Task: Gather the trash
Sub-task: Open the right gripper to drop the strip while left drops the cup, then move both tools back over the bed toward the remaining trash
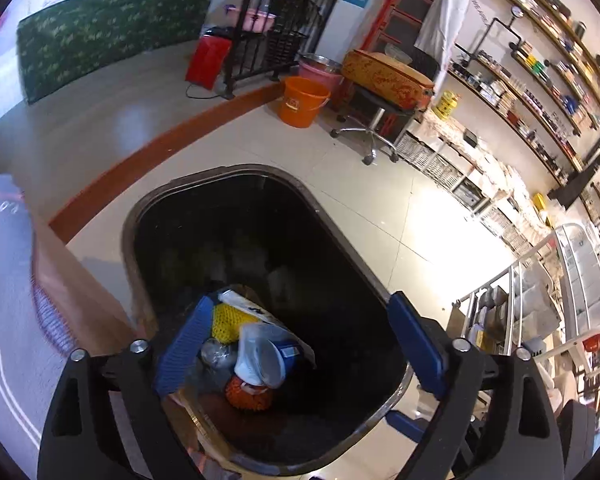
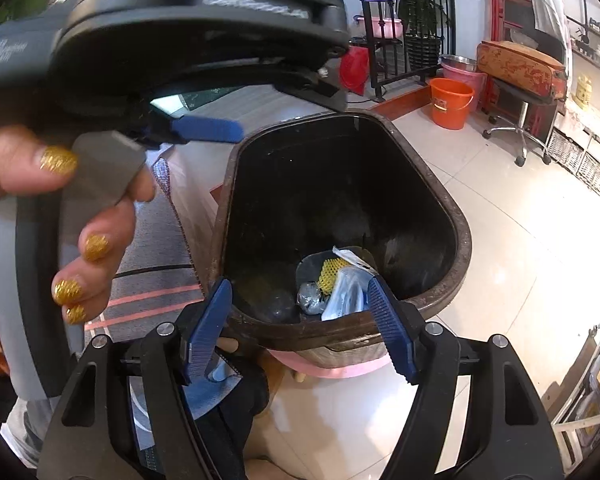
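Observation:
A dark trash bin (image 1: 140,216) with a brown rim stands on the tiled floor. At its bottom lie a yellow foam net (image 1: 226,322), a white and blue plastic cup (image 1: 260,356), an orange net (image 1: 246,394) and a crumpled foil ball (image 1: 214,354). My left gripper (image 1: 300,344) hangs open over the bin's mouth with nothing between its pads. My right gripper (image 2: 300,328) stands open above the near rim of the bin (image 2: 458,240), also empty. A hand (image 2: 96,236) holds the left gripper, whose blue finger (image 2: 208,130) shows at the upper left of the right wrist view.
An orange bucket (image 1: 302,100) and a swivel stool (image 1: 368,136) stand beyond the bin. Shelves (image 1: 540,92) line the right wall, and a metal rack (image 1: 500,300) is near right. A cloth-covered surface (image 1: 4,300) borders the bin's left. Something pink (image 2: 320,368) sits under the bin.

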